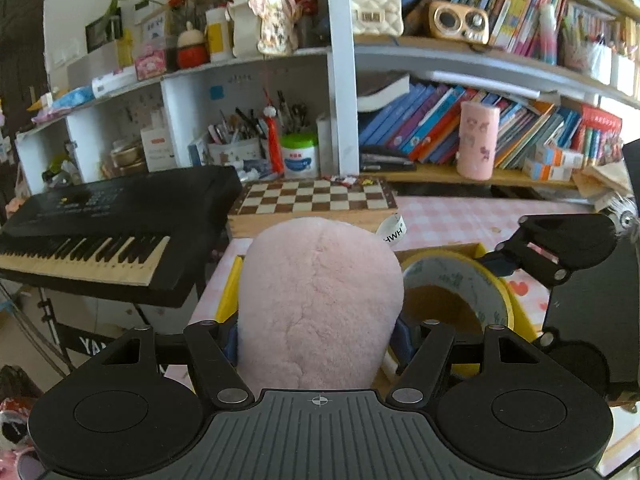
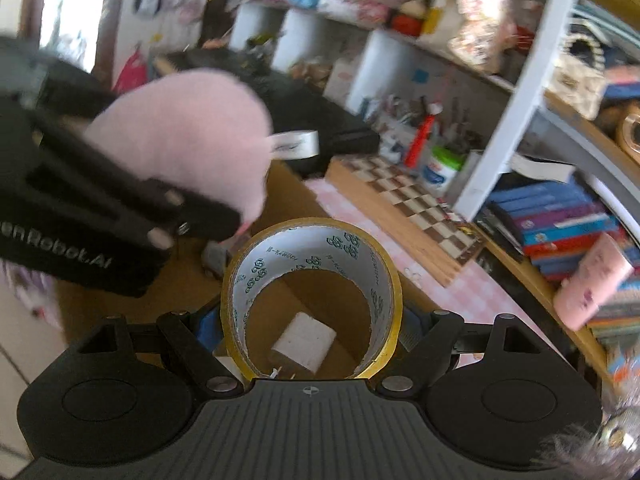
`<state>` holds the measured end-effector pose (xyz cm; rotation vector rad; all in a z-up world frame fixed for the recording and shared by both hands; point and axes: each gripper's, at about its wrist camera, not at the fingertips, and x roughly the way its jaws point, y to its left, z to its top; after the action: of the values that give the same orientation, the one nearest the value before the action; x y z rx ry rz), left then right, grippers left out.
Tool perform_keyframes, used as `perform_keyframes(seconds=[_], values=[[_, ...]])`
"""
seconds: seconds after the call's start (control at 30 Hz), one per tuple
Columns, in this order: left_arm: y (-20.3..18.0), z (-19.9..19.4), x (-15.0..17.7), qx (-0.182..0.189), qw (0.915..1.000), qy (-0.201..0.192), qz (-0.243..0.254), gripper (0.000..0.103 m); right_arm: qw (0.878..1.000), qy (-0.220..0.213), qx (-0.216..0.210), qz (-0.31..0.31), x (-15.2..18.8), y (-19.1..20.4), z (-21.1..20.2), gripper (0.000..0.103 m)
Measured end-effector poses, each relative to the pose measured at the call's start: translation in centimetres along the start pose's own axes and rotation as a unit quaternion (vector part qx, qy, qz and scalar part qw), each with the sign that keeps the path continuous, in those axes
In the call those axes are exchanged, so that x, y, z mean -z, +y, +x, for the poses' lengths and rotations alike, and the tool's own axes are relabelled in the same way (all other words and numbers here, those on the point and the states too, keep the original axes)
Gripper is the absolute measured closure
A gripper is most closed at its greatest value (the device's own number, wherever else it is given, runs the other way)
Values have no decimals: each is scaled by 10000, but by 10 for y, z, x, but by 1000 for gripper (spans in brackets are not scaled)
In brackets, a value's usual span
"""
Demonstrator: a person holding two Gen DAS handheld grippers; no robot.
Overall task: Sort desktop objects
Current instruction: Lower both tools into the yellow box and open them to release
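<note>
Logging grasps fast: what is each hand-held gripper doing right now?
Left hand-held gripper: closed on the pink plush toy.
Right hand-held gripper: closed on the roll of tape, held over the cardboard box.

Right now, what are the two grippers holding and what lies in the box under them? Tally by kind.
Pink plush toy: 1, in the left gripper
Tape roll: 1, in the right gripper
White block: 1, in the box, seen through the roll
Total: 3
</note>
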<state>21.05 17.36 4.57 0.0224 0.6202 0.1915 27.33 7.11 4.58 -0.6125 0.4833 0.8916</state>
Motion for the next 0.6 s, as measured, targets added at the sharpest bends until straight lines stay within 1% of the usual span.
perform_keyframes(seconds=[0.13,0.23,0.3,0.37,0.47,0.53,0.6], values=[[-1,25,-2,-18,9995,284,150,35,9974,419,-331,-488,-3,-4,27,22],[-3,42,-2,4,9984,502,247,35,9925,701,-473,-887,-3,-3,45,22],[-5,49,-3,34,9978,594,296,35,9889,898,-554,-1048,-2,-4,55,22],[-8,56,-4,72,9970,671,366,35,9861,968,-670,-1173,-5,-5,60,22],[-12,68,-5,109,9954,819,482,34,9796,1095,-681,-1538,-4,-2,69,22],[-12,74,-5,143,9947,917,448,34,9747,1186,-723,-1749,-3,-2,74,22],[-11,79,-3,157,9939,1013,397,34,9697,1227,-672,-2004,0,1,76,22]])
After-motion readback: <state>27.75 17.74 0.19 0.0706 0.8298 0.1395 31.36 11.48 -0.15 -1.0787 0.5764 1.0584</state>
